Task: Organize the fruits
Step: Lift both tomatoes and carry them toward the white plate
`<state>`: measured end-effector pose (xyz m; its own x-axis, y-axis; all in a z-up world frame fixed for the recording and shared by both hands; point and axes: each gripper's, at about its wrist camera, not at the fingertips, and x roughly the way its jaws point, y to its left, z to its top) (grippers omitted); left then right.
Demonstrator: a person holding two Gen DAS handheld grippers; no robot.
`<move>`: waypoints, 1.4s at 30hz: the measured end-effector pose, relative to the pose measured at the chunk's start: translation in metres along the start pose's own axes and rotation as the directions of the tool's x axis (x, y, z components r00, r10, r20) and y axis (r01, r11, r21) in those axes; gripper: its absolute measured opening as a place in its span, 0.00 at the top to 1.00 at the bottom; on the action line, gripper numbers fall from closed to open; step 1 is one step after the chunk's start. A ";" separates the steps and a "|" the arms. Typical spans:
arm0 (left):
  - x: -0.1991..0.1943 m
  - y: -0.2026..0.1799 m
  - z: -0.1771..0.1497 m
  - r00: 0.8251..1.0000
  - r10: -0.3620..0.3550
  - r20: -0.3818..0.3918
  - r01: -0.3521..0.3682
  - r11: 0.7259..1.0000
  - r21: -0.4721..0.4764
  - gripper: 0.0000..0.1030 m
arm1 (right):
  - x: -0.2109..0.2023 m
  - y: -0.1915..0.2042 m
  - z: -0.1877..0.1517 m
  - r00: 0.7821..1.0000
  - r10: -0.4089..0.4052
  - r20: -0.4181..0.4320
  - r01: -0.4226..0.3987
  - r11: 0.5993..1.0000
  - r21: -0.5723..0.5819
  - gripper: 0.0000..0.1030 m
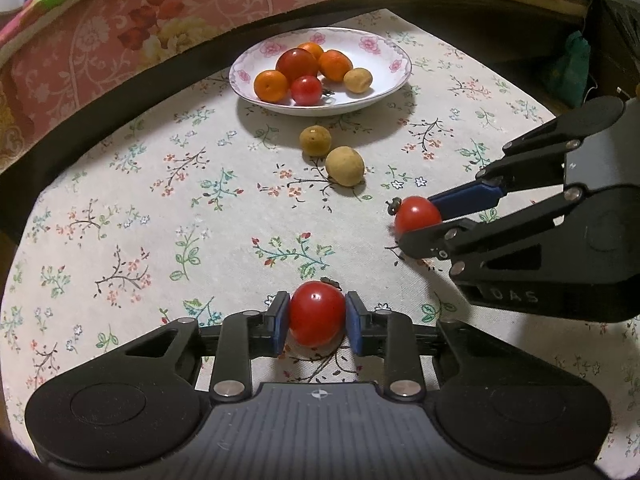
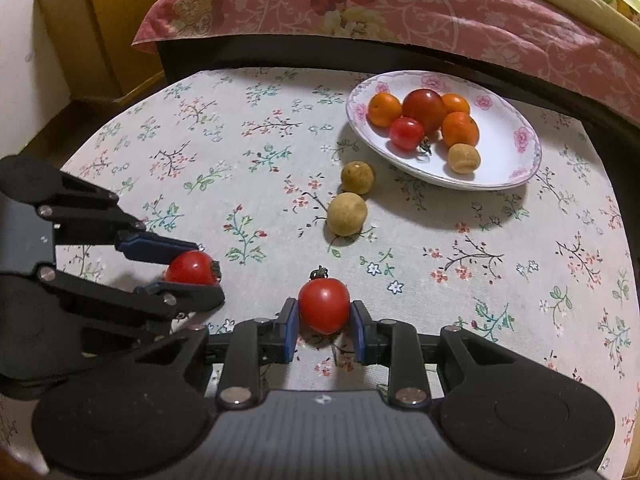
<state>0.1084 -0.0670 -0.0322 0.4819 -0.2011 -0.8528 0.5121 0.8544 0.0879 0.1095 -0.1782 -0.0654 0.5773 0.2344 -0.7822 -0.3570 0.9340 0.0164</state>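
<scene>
Worktop (image 1: 120, 208) under pale cloth printed with small flower sprigs, filling most of both views; pink floral bedding (image 1: 160, 12) across the top of each frame.

Left gripper (image 1: 318, 318) low in the centre of the left wrist view, blue pads pressed to either side of a glossy red cherry tomato (image 1: 317, 313) with dried stem pointing up; same gripper seen side-on at left of the right wrist view (image 2: 192, 268), closed on that tomato (image 2: 191, 268).

Right gripper (image 2: 325, 316) low in the centre of the right wrist view, jaws narrow around a second red cherry tomato (image 2: 324, 306); left pad touching, right pad very close, contact there hard to judge; seen from the left wrist view at right of frame (image 1: 420, 220), pinching that tomato (image 1: 416, 214) top and bottom.

White shallow plate with pink flower rim (image 1: 384, 52) in the upper centre of the left view, upper right of the right view (image 2: 516, 136); inside, three small oranges (image 1: 271, 86), a large dark red tomato (image 1: 296, 64), a small red tomato (image 1: 306, 90), one tan round fruit (image 1: 358, 80).

Two more tan round fruits on the cloth just below the plate, one darker (image 1: 316, 141), one paler (image 1: 345, 166), close together, between plate and grippers.
</scene>
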 end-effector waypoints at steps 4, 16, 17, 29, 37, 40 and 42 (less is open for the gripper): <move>0.001 -0.001 0.001 1.000 -0.001 -0.002 0.001 1.000 0.006 0.64 | -0.003 0.002 0.000 1.000 0.000 0.007 0.000 1.000 -0.006 0.79; 0.000 -0.002 0.003 1.000 -0.003 0.007 0.003 1.000 0.006 0.64 | -0.003 0.002 0.000 1.000 0.001 0.007 -0.001 1.000 -0.005 0.79; 0.000 -0.002 0.003 1.000 -0.003 0.009 0.003 1.000 0.006 0.64 | -0.004 0.002 -0.001 1.000 0.001 0.009 -0.001 1.000 -0.003 0.79; -0.002 -0.002 0.006 1.000 0.005 0.026 -0.005 1.000 0.003 0.64 | -0.006 0.002 0.000 1.000 -0.007 0.022 0.006 1.000 0.008 0.79; -0.003 0.001 0.008 0.999 0.008 0.035 -0.008 1.000 -0.010 0.64 | -0.007 -0.002 0.002 0.999 -0.010 0.031 0.009 1.000 0.023 0.79; -0.004 0.005 0.010 0.999 0.013 0.043 -0.013 1.000 -0.021 0.64 | -0.009 -0.004 0.003 0.999 -0.015 0.038 0.014 0.999 0.030 0.79; -0.005 0.006 0.011 0.999 0.016 0.048 -0.014 1.000 -0.027 0.64 | -0.010 -0.006 0.004 0.999 -0.018 0.043 0.016 0.999 0.036 0.79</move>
<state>0.1169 -0.0658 -0.0218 0.5232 -0.2103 -0.8258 0.4861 0.8696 0.0865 0.1086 -0.1850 -0.0551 0.6143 0.2291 -0.7551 -0.3207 0.9468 0.0264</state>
